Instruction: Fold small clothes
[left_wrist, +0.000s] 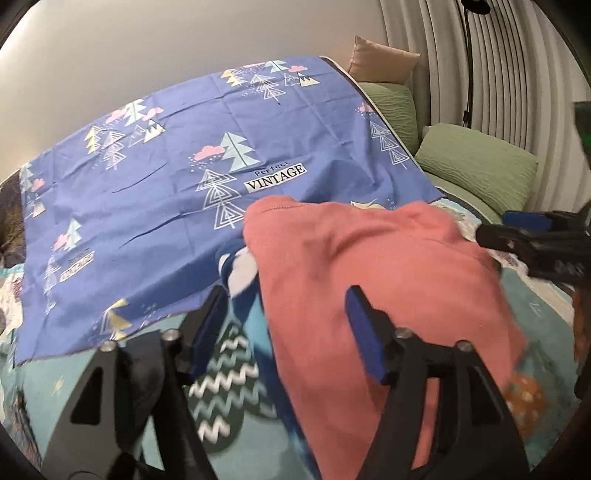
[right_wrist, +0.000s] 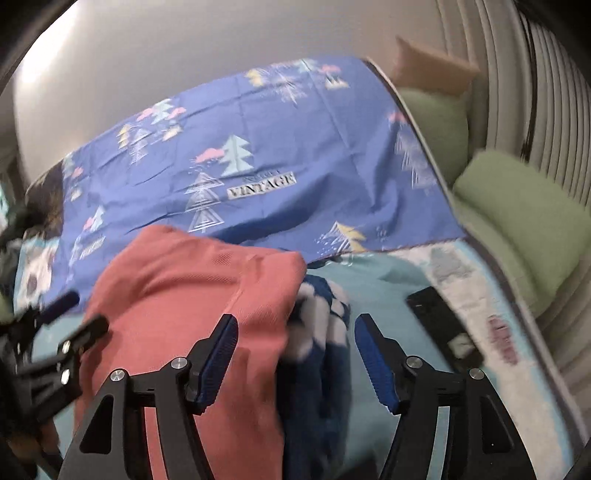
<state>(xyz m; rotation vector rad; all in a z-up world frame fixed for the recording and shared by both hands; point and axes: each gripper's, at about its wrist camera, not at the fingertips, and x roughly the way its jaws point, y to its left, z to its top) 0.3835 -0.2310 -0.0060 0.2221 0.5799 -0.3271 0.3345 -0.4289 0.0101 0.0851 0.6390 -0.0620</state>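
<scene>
A coral pink garment (left_wrist: 373, 280) lies bunched on the bed, on top of a dark blue and white piece of clothing (left_wrist: 240, 273). My left gripper (left_wrist: 284, 314) is open, its fingers either side of the pink garment's near left edge, holding nothing. In the right wrist view the pink garment (right_wrist: 192, 295) lies left of centre with the blue and white clothing (right_wrist: 321, 325) beside it. My right gripper (right_wrist: 295, 350) is open over both, empty. It also shows at the right edge of the left wrist view (left_wrist: 532, 236).
A blue cloth with tree prints and the word VINTAGE (left_wrist: 207, 147) is spread over the far half of the bed. A teal patterned bedsheet (right_wrist: 391, 280) lies under the clothes. Green pillows (left_wrist: 476, 166) and a tan cushion (left_wrist: 380, 59) line the right side. A dark flat object (right_wrist: 439, 317) lies on the sheet.
</scene>
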